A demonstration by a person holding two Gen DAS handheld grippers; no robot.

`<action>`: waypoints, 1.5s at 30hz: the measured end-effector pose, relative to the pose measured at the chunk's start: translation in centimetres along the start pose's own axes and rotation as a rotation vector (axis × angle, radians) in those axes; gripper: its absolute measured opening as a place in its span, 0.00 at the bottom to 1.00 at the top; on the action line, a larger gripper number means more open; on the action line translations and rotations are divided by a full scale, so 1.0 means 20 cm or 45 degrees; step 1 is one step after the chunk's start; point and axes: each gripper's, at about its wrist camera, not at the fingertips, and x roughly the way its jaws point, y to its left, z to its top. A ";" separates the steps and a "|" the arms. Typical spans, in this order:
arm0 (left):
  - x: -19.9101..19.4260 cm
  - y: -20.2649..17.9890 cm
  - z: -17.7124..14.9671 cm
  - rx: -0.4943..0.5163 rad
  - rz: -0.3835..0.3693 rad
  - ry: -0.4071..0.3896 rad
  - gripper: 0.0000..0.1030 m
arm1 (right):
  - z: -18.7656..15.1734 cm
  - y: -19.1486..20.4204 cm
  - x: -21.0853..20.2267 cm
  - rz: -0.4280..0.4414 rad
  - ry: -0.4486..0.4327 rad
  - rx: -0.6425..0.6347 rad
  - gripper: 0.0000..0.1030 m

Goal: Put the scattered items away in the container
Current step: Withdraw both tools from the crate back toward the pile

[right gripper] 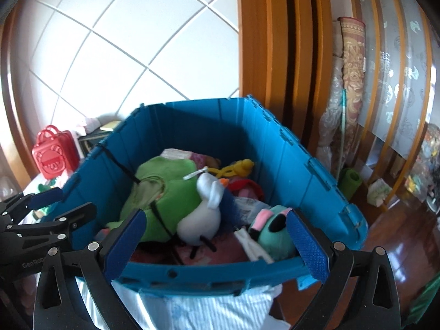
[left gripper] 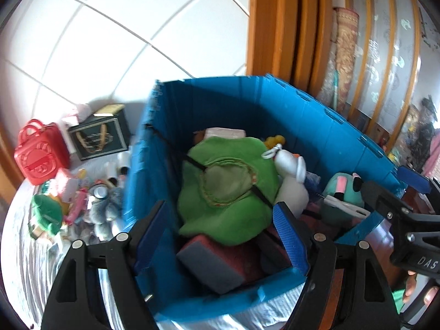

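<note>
The blue crate (left gripper: 275, 288) (right gripper: 209, 277) stands on striped bedding and holds a green plush (left gripper: 228, 187) (right gripper: 165, 181), a white plush bird (left gripper: 291, 181) (right gripper: 200, 220), a teal plush (left gripper: 343, 189) (right gripper: 275, 236) and a grey-and-red block (left gripper: 217, 261). My left gripper (left gripper: 220, 228) hovers open over the crate's near left corner with nothing in its jaws. My right gripper (right gripper: 217, 236) hangs wide open above the near rim, above the teal plush, and is empty. Scattered items lie left of the crate: a small green plush (left gripper: 45, 214), a grey plush (left gripper: 104, 211) and white rolls (left gripper: 121, 162).
A red toy case (left gripper: 41, 154) (right gripper: 55, 156) and a black framed box (left gripper: 101, 137) stand at the back left by the tiled wall. A wooden door frame (right gripper: 275, 55), a rolled carpet (right gripper: 352, 82) and glossy wooden floor (right gripper: 398, 233) lie to the right.
</note>
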 end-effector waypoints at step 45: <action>-0.18 2.10 -0.75 -0.394 0.394 0.213 0.76 | -0.30 1.86 0.40 0.296 0.211 -0.134 1.00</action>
